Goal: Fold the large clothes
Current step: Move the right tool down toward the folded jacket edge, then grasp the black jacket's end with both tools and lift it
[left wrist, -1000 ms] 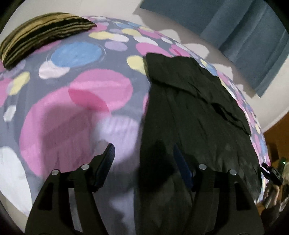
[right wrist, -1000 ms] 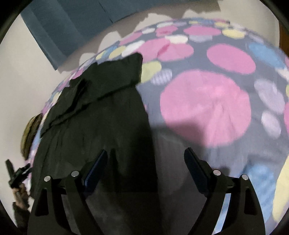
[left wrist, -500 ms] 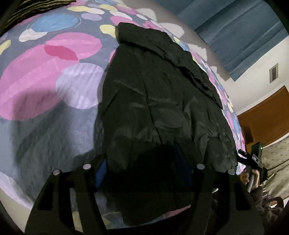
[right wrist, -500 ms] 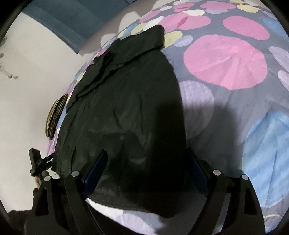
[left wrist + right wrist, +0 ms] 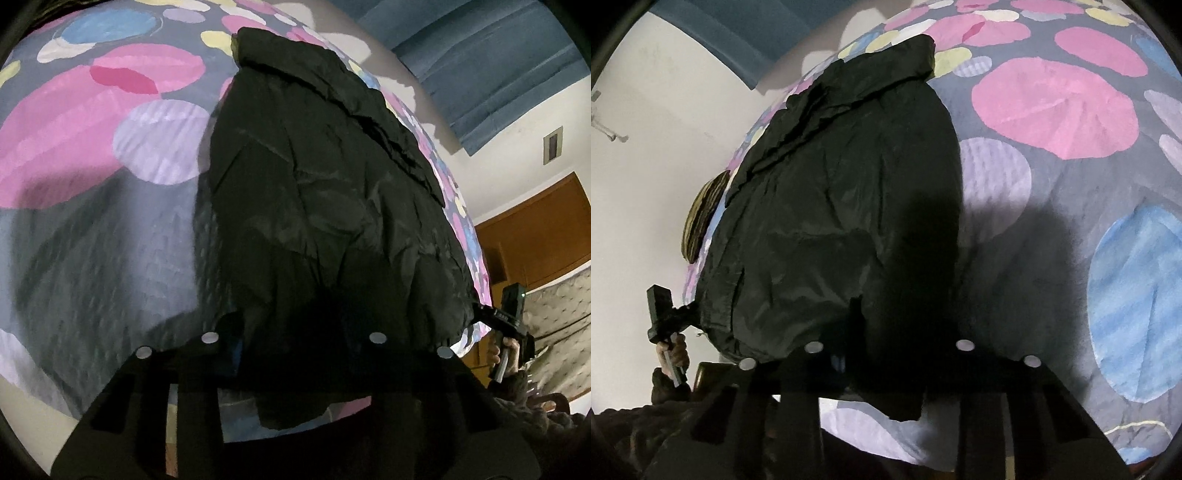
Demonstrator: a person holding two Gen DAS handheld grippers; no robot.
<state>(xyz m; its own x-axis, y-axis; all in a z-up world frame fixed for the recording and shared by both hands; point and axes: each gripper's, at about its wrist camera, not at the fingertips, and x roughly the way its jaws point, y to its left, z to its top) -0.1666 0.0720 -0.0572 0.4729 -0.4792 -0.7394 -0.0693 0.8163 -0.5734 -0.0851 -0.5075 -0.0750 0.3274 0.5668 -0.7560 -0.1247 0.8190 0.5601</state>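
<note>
A large black jacket (image 5: 325,206) lies spread on a bed with a spotted cover (image 5: 92,122); it also shows in the right wrist view (image 5: 842,206). My left gripper (image 5: 295,350) sits at the jacket's near hem, its fingers narrowed with the dark cloth between them. My right gripper (image 5: 890,354) sits at the hem's other corner, fingers likewise closed in on the cloth. The fingertips are mostly hidden by the fabric. Each gripper also shows in the other's view: the right one (image 5: 511,321) and the left one (image 5: 665,314).
A striped yellow and black cushion (image 5: 701,218) lies at the bed's far side. Blue curtains (image 5: 480,55) hang behind the bed. A wooden door (image 5: 535,236) stands at the right. The bed's near edge runs just below the hem.
Both grippers have drawn back to the jacket's near hem and their fingers have closed from wide open onto the cloth. The hem now hangs lifted over the bed edge.
</note>
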